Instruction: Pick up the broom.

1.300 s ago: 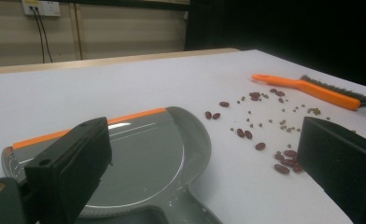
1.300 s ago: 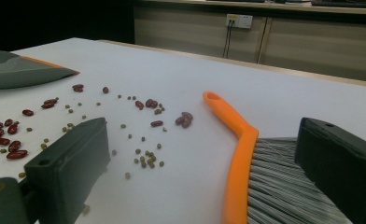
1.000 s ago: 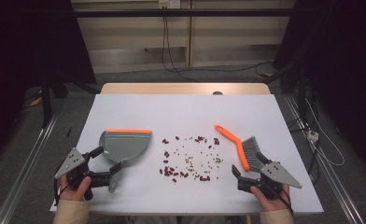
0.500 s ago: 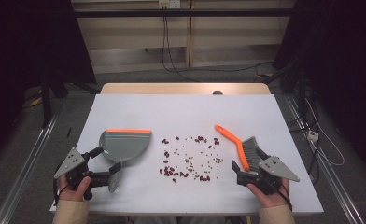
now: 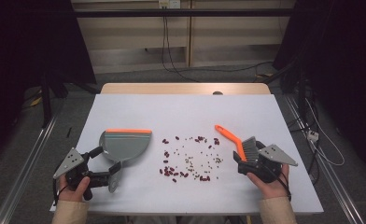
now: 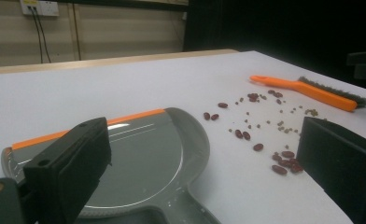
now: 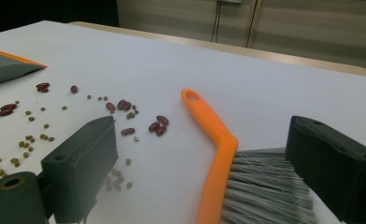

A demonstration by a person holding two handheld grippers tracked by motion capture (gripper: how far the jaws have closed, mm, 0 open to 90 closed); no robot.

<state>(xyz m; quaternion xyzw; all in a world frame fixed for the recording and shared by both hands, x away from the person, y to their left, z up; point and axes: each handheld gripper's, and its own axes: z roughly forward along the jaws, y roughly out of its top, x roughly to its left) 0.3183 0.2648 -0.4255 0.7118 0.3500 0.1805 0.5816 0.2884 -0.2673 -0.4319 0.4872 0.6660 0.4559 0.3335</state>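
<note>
At the near edge of the surface, the left gripper [image 5: 107, 174] has its jaws wide open around the handle of the grey dustpan [image 5: 124, 144], not yet closed on it. The right gripper [image 5: 247, 161] also stands open, its jaws on both sides of the orange brush [image 5: 239, 145], gripping nothing. Farther in, the beans [image 5: 189, 159] lie scattered between both tools, so sweeping is not begun.
</note>
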